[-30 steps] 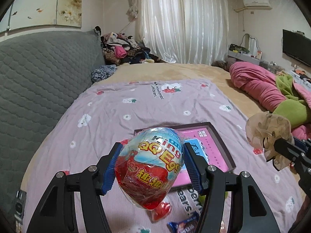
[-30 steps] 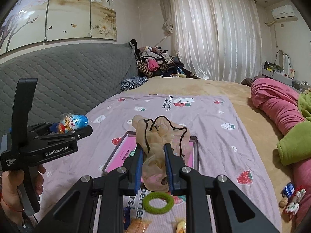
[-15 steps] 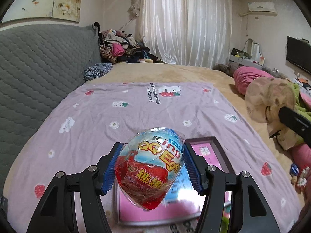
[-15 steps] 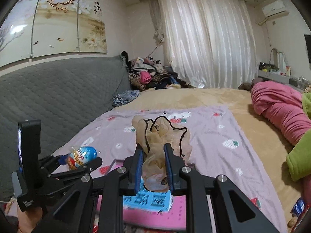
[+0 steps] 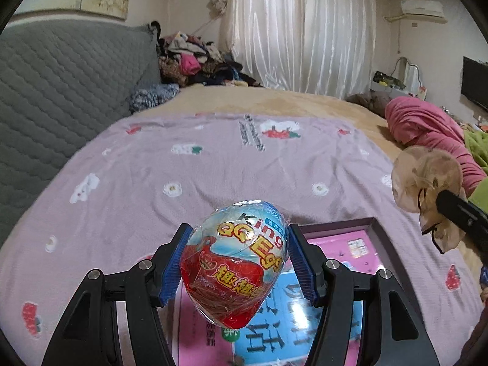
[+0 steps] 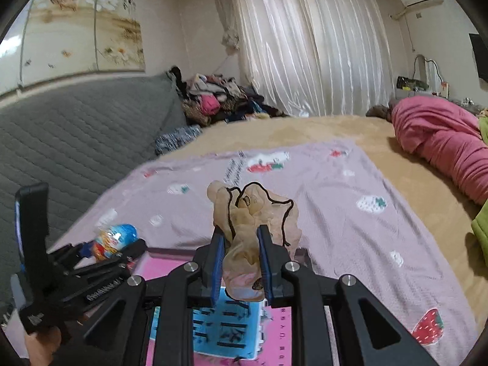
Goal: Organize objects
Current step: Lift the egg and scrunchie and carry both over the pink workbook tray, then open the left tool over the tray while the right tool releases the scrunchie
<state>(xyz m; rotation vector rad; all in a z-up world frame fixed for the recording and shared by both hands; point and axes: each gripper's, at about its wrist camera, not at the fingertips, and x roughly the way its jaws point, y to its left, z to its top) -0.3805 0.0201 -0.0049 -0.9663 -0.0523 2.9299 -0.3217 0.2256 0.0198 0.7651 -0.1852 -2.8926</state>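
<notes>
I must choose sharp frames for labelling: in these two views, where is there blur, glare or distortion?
Left wrist view: the wrapped egg is sharp, with small glare on its film; the bed cover bows from the fisheye. Right wrist view: softer overall, the left gripper and cover look motion-blurred; the curtain is bright.

My left gripper (image 5: 238,262) has matte black angular arms with triangular cut-outs, silver round screw heads at the joints, and ribbed blue pads (image 5: 175,263) lining the inner finger faces. My right gripper (image 6: 239,260) is built the same: black linkages, silver screws, blue pads (image 6: 217,262). The left unit's side carries white lettering, blurred here. A bit of bare skin, my left hand (image 6: 41,346), shows beneath its black handle.
</notes>
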